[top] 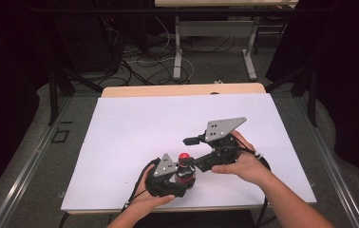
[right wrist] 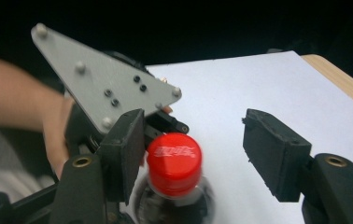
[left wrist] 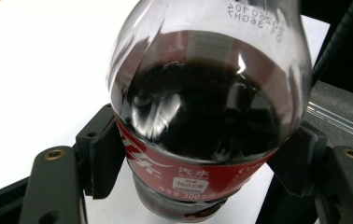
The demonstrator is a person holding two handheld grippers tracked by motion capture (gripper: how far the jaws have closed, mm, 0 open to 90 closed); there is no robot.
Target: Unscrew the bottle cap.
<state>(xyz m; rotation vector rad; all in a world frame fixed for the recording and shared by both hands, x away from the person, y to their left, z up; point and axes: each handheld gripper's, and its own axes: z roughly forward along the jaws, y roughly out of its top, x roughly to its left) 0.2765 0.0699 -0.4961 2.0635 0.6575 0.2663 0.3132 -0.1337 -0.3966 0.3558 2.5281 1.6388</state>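
Note:
A small cola bottle [top: 185, 173] with a red label and a red cap [top: 184, 157] stands upright near the front of the white table sheet [top: 168, 123]. My left gripper [top: 182, 178] is shut on the bottle's body; in the left gripper view both pads [left wrist: 104, 158] press the label of the bottle [left wrist: 207, 112]. My right gripper [top: 191, 153] comes in from the right at cap height and is open. In the right gripper view the cap [right wrist: 174, 161] sits between the jaws of my right gripper [right wrist: 199, 151], close against the left pad [right wrist: 125, 149] and well apart from the right pad [right wrist: 272, 154].
The white sheet covers a wooden table whose far edge [top: 182, 89] shows beyond it. Behind stand table legs [top: 177, 47] and loose cables [top: 139, 61] on the floor. The left gripper's grey plate [right wrist: 104, 88] and a hand [right wrist: 55, 130] sit just behind the cap.

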